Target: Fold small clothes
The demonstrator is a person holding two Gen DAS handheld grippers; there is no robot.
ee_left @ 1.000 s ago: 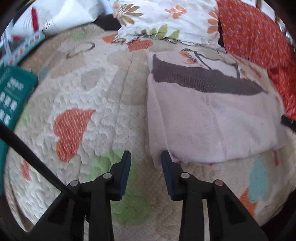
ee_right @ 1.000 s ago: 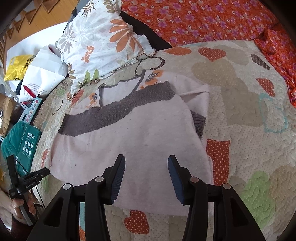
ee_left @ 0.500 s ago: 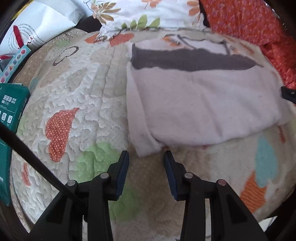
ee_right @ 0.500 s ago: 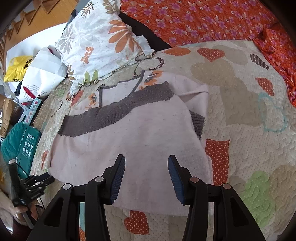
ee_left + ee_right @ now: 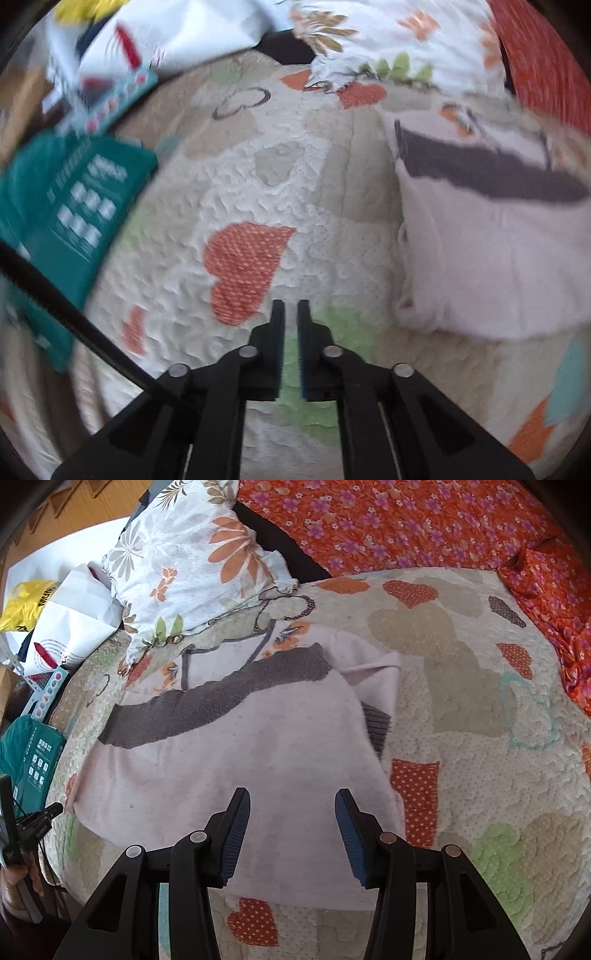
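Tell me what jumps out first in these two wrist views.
A pale pink top with a grey band lies spread mid-quilt, the open right tool over its near hem. The heart-patterned quilt fills both views; the shut, empty left tool sits over an orange heart, left of the garment.

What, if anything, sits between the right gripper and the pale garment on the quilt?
Nothing visible. The right gripper hangs open directly over the near part of the pale garment, with only air between its jaws and the cloth. The floral pillow and teal box lie off to the sides.
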